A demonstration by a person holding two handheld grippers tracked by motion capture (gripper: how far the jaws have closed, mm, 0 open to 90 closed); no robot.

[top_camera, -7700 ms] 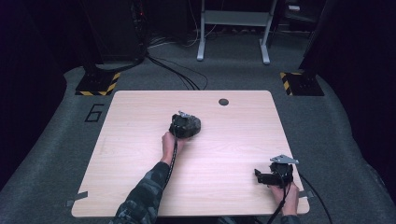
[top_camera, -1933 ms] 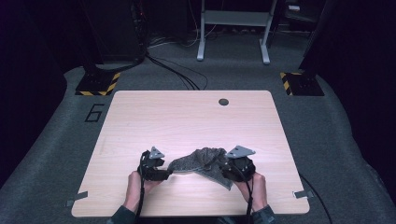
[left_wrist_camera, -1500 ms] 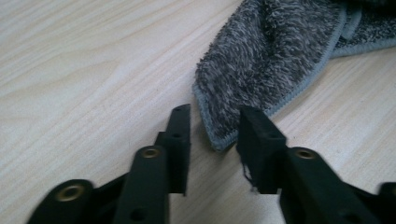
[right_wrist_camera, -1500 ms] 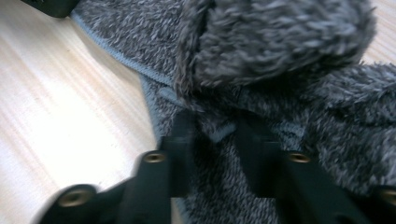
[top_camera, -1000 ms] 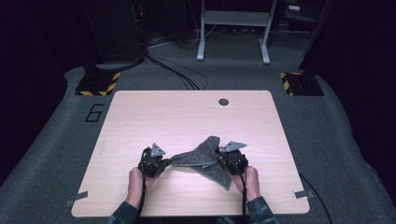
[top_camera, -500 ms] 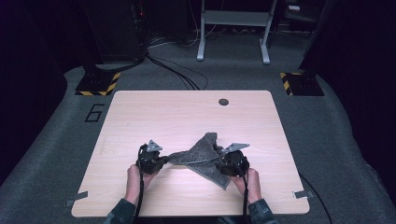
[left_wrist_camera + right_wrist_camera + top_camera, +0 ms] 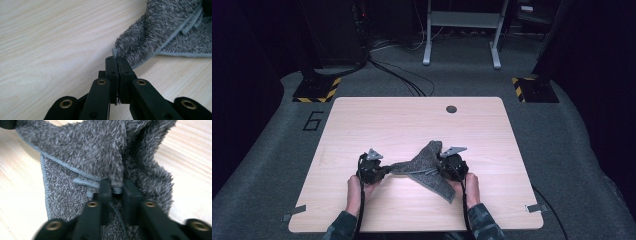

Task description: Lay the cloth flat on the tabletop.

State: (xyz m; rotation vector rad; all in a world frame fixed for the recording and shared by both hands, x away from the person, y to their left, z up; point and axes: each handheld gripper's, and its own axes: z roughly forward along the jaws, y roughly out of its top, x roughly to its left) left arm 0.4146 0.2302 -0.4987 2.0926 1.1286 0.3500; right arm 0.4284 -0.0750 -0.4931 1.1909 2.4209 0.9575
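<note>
A grey fluffy cloth point(image 7: 426, 166) lies partly lifted on the wooden table point(image 7: 412, 125), stretched between both grippers near the front edge. My left gripper point(image 7: 384, 170) is shut on the cloth's left corner; in the left gripper view the cloth point(image 7: 152, 32) leaves the closed gripper point(image 7: 117, 60) and runs up to the right. My right gripper point(image 7: 441, 167) is shut on a bunched fold at the cloth's right; in the right gripper view the cloth point(image 7: 100, 147) rises from between the gripper point(image 7: 117, 188) tips. A flap of cloth hangs toward the front edge below the right gripper.
A dark round grommet point(image 7: 451, 108) is set in the table near its far edge. Black cables point(image 7: 397, 75) run over the grey carpet behind the table. Hazard-striped bases point(image 7: 314, 92) stand at the far left and far right.
Both grippers have carried the cloth slightly away from the front edge. The cloth's middle peak has risen a little between them. Much earlier the left gripper alone held the bunched cloth mid-table.
</note>
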